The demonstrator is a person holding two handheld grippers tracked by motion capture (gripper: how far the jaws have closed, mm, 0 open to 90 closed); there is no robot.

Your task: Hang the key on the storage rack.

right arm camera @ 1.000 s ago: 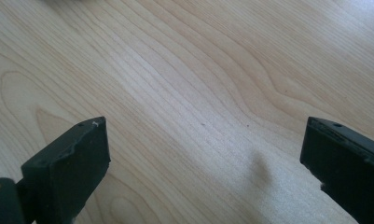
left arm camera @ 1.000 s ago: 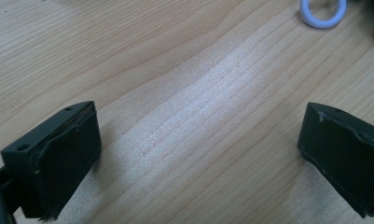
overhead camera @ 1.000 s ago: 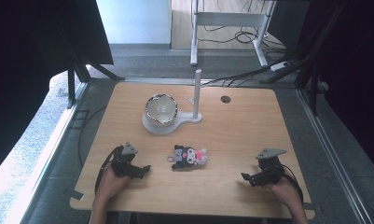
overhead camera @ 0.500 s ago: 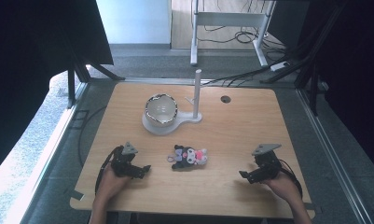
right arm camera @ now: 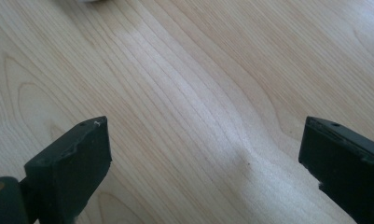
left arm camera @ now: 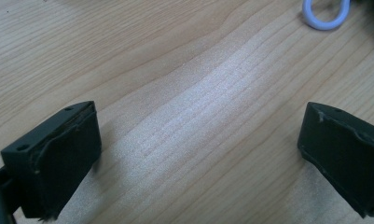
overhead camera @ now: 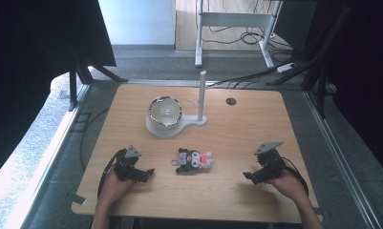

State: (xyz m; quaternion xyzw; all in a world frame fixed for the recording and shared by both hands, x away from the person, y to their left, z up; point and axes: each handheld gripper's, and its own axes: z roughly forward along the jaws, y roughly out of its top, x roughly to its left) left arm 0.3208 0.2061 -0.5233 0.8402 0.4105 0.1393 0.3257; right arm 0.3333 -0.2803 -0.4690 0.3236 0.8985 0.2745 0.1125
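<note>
A small plush toy (overhead camera: pixel 193 160), black with white and pink parts, lies on the wooden table (overhead camera: pixel 256 124) near the front middle. To its left my left gripper (overhead camera: pixel 146 173) rests low over the table, open, with bare wood between its jaws. In the left gripper view its gripper (left arm camera: pixel 198 149) is wide apart, and a white ring (left arm camera: pixel 325 10) shows at the top right. On the toy's right side my right gripper (overhead camera: pixel 249 175) is open above bare wood. The right gripper view has that gripper (right arm camera: pixel 203 154) spread wide with nothing between.
A shiny round bowl (overhead camera: pixel 164 111) sits on a white base (overhead camera: pixel 156 130) with an upright white post (overhead camera: pixel 202 95) behind the toy. A dark round hole (overhead camera: pixel 231 101) marks the table's far side. A person's hands hold both grippers at the front edge.
The right gripper has shifted slightly left and away from the front edge. The left gripper and the toy have stayed put.
</note>
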